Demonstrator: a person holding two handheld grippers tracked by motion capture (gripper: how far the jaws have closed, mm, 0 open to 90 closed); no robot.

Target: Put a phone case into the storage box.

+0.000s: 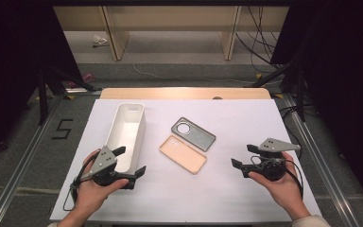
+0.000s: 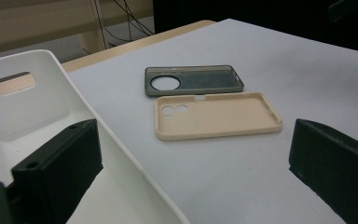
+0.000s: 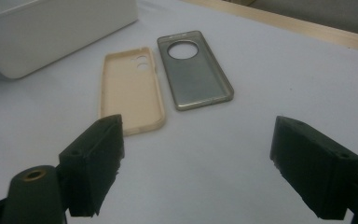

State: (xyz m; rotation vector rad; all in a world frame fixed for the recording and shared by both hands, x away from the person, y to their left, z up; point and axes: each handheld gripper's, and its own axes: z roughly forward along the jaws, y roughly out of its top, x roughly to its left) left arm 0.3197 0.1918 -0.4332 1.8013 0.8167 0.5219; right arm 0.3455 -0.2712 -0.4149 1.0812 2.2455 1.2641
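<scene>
Right now your white table (image 1: 246,189) carries a long white bin (image 1: 125,135), the landmark. Just right of the bin lie two phone cases, touching: the beige case (image 1: 183,153) nearer you, the grey case (image 1: 194,134) behind it. Your left gripper (image 1: 130,163) straddles the bin's near corner, jaws wide, empty. Your right gripper (image 1: 242,158), farther right, is wide too, empty.

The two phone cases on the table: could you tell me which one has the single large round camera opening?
The grey case, lying farther from the person; the beige case beside it has small holes instead.
</scene>
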